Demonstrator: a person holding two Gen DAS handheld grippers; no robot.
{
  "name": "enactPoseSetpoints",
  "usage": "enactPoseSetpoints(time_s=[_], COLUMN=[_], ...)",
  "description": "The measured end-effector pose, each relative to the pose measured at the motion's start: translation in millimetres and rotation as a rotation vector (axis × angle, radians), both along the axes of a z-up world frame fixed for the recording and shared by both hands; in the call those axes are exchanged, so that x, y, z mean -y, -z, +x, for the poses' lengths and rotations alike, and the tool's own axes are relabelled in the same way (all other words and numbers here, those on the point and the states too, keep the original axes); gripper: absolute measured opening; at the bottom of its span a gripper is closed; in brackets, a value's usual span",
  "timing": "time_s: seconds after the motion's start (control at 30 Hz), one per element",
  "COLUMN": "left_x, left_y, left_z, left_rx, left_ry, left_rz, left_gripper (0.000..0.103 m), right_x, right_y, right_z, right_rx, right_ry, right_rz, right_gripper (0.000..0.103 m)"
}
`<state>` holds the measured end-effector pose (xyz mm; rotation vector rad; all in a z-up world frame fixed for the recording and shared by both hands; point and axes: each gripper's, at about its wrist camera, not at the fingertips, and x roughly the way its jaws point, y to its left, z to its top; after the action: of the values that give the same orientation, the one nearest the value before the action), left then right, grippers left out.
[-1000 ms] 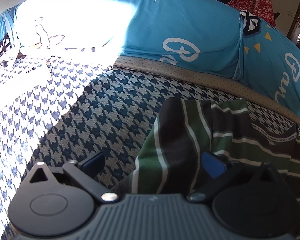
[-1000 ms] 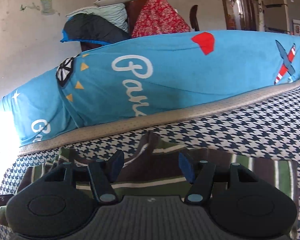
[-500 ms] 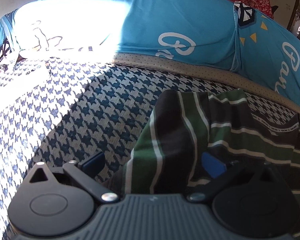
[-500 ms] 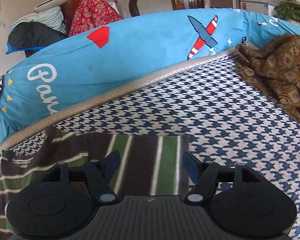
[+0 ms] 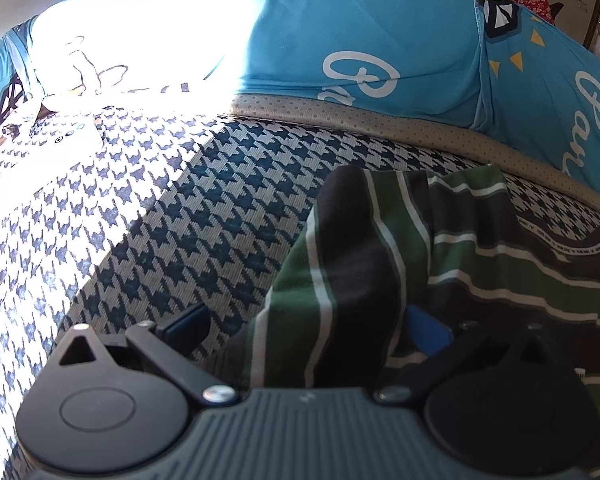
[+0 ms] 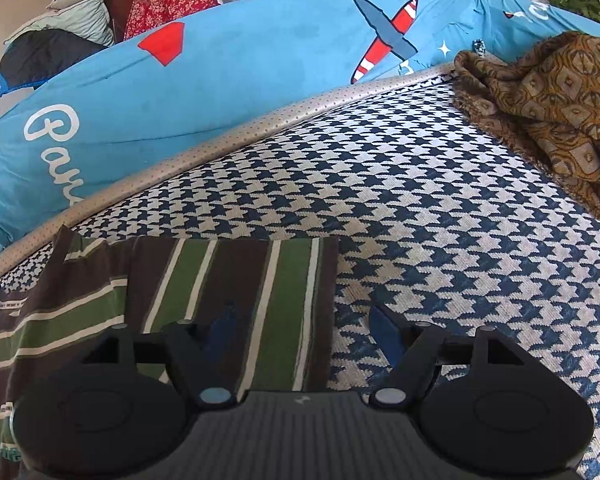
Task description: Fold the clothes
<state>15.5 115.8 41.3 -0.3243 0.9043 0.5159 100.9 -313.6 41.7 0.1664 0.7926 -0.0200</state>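
Surface: a houndstooth cover (image 6: 440, 208), navy and cream, with a long blue bolster (image 6: 260, 64) along its far edge.
Hidden: part of the cover in the left view is washed out by sunlight; the striped shirt (image 5: 352, 280) is cut off at the frame edges in both views.
Shirt: one, green, dark and white striped, lying on the cover, one fold standing up in the left view.
Left gripper (image 5: 306, 326): jaws wide, the raised fold between them, pads not pressing.
Right gripper (image 6: 302, 330): jaws opening, over the shirt's right edge, nothing gripped.
Around: one brown patterned cloth (image 6: 548, 104) heaped at the right, well apart from the shirt.
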Motion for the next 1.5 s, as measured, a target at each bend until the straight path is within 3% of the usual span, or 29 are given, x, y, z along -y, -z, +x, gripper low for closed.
enactPoseSetpoints(time_s=[0.1,0.17,0.2,0.27,0.53,0.67,0.7,0.77,0.83,1.0,1.1,1.27,1.4,1.5], left_x=[-2,-2,-2,-2,-9,-17,-19,-24,-30,-42,-47,-58,-64,-62], left_y=[1,2,3,3,4,-1,-3,-6,-8,-12,-13,-7,-3,-2], left_z=[0,1,1,1,1,-1,-2,-5,-7,-14,-17,-20,-23,-26], left_rx=[-0.007,-0.012,-0.014,-0.018,-0.033,-0.016,-0.009,0.003,0.011,0.043,0.06,0.056,0.052,0.054], left_ry=[-0.007,-0.01,-0.011,-0.014,-0.039,-0.053,-0.057,-0.068,-0.08,-0.085,-0.066,-0.059,-0.045,-0.021], left_rz=[-0.003,-0.002,0.001,0.005,0.009,-0.007,-0.009,-0.014,-0.025,-0.076,-0.107,-0.199,-0.321,-0.378], left_gripper=[0.103,0.103,0.103,0.103,0.103,0.103,0.103,0.103,0.103,0.103,0.103,0.103,0.103,0.103], right_x=[-12,-20,-22,-28,-20,-13,-12,-10,-12,-36,-51,-78,-101,-118], right_y=[4,4,5,4,-12,-8,-12,-20,-29,-43,-52,-63,-63,-58], right_z=[2,2,2,2,1,5,4,0,-6,-19,-31,-55,-77,-81], right_rx=[0.018,0.036,0.043,0.055,0.121,0.074,0.092,0.128,0.163,0.172,0.18,0.181,0.168,0.148], right_ry=[-0.011,-0.037,-0.045,-0.063,0.083,0.115,0.129,0.147,0.126,0.033,-0.008,-0.064,-0.11,-0.16], right_rz=[-0.068,-0.106,-0.108,-0.118,-0.237,-0.224,-0.23,-0.232,-0.195,-0.156,-0.111,-0.014,0.074,0.076], right_gripper=[0.062,0.037,0.033,0.006,0.005,0.005,0.006,0.02,0.03,0.033,0.041,0.047,0.052,0.054])
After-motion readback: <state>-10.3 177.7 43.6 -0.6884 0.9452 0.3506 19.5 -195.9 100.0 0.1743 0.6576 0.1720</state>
